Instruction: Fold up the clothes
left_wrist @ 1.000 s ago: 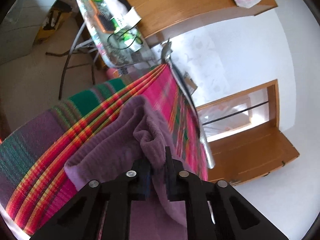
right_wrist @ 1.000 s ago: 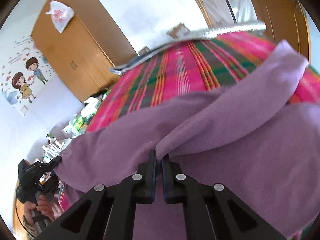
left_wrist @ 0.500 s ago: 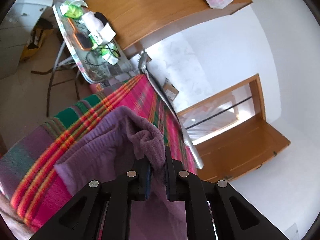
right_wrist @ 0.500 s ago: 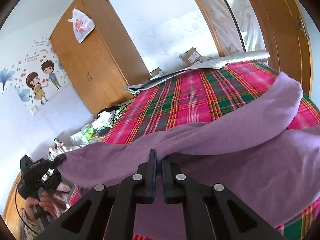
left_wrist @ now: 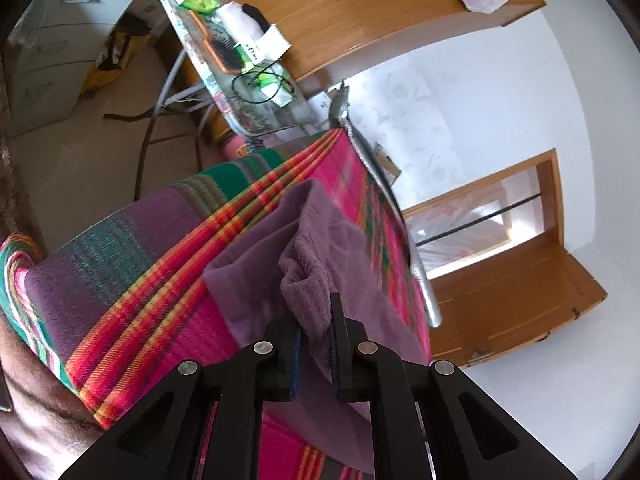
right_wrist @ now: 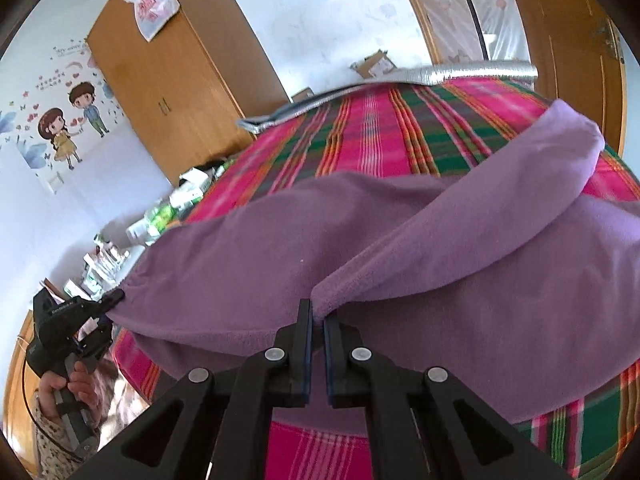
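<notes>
A purple fleece garment (right_wrist: 400, 248) lies spread over the plaid bedspread (right_wrist: 380, 128). My right gripper (right_wrist: 316, 316) is shut on a fold of its near edge, the fabric pinched between the black fingers. In the left wrist view my left gripper (left_wrist: 316, 320) is shut on a bunched corner of the same purple garment (left_wrist: 312, 248), which hangs from the pads. At the far left of the right wrist view, the left gripper (right_wrist: 116, 296) pinches the garment's other corner, held by a person's hand (right_wrist: 76, 384). A sleeve (right_wrist: 520, 184) lies folded across the body.
The plaid bedspread (left_wrist: 140, 288) drops off at its near-left edge. A cluttered ironing board (left_wrist: 240, 64) and a wooden wardrobe (left_wrist: 380, 8) stand beyond the bed. A silver rolled mat (right_wrist: 460, 72) lies along the far edge. A wooden door (left_wrist: 512, 280) is at right.
Both grippers have come lower toward the bed with the garment still pinched. In the left wrist view the held corner hangs closer to the bedspread's edge.
</notes>
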